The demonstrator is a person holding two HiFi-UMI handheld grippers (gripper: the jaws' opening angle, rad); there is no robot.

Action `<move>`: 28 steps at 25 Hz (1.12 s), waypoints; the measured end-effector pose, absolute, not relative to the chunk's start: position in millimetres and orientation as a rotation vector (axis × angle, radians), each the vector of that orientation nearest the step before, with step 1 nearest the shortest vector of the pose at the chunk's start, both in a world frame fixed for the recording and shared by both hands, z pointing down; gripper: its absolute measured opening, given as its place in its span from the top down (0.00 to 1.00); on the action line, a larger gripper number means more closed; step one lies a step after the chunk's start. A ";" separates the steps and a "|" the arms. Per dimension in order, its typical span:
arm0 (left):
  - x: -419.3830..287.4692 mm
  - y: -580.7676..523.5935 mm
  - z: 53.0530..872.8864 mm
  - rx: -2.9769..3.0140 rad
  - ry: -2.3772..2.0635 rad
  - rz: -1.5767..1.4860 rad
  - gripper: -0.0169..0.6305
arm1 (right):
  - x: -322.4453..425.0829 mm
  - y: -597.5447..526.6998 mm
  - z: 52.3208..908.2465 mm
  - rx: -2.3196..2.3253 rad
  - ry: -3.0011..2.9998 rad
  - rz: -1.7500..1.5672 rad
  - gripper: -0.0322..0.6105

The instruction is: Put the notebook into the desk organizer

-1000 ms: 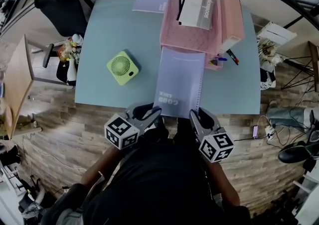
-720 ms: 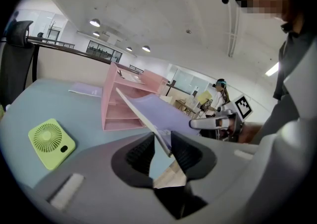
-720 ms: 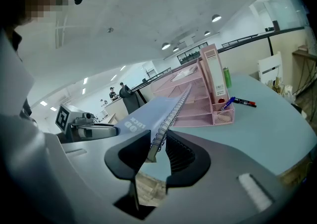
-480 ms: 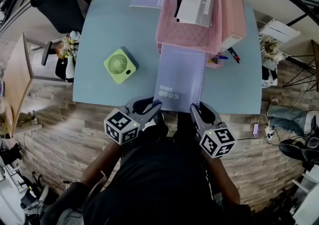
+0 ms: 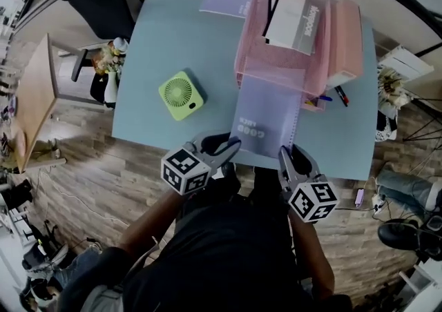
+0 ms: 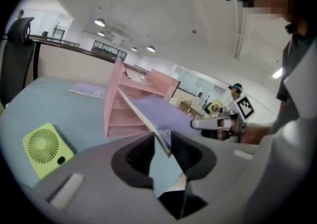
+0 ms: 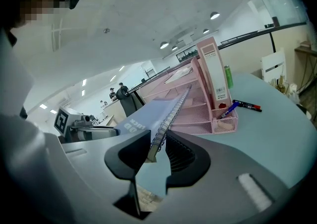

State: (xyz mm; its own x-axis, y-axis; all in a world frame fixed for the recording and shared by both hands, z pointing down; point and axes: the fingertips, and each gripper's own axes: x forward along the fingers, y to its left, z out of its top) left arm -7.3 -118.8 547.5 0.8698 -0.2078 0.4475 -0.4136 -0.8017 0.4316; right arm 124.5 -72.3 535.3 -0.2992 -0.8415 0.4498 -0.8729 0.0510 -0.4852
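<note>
Pale blue table [image 5: 179, 48] on a wood-plank floor [image 5: 90, 179]. Directly on it: green square fan [image 5: 181, 95] near the left front, pink mesh desk organizer [image 5: 276, 62] at the back right, flat lavender book [image 5: 226, 1] at the far edge just left of the organizer, and blue pen [image 5: 324, 99] and marker [image 5: 342, 95] beside the organizer's right front corner.

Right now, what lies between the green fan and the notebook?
Nothing: only bare blue tabletop separates the green fan from the notebook, as the head view shows.
</note>
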 end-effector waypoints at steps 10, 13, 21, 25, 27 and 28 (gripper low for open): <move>2.0 -149.0 558.5 2.484 -0.481 0.532 0.72 | 136.8 -104.3 541.3 1.858 -2.225 1.126 0.80; 6.3 -158.6 562.8 2.477 -0.490 0.535 0.72 | 142.5 -112.8 545.5 1.868 -2.217 1.150 0.80; 21.4 -183.0 574.9 2.464 -0.510 0.533 0.73 | 161.7 -132.5 561.7 1.903 -2.185 1.215 0.80; 25.5 -196.6 579.8 2.449 -0.524 0.524 0.73 | 168.9 -142.5 568.5 1.924 -2.162 1.247 0.80; 27.2 -203.2 583.0 2.442 -0.529 0.520 0.73 | 172.0 -147.8 572.7 1.931 -2.152 1.264 0.81; 28.3 -206.0 584.4 2.439 -0.532 0.518 0.73 | 173.5 -149.9 574.7 1.934 -2.147 1.272 0.81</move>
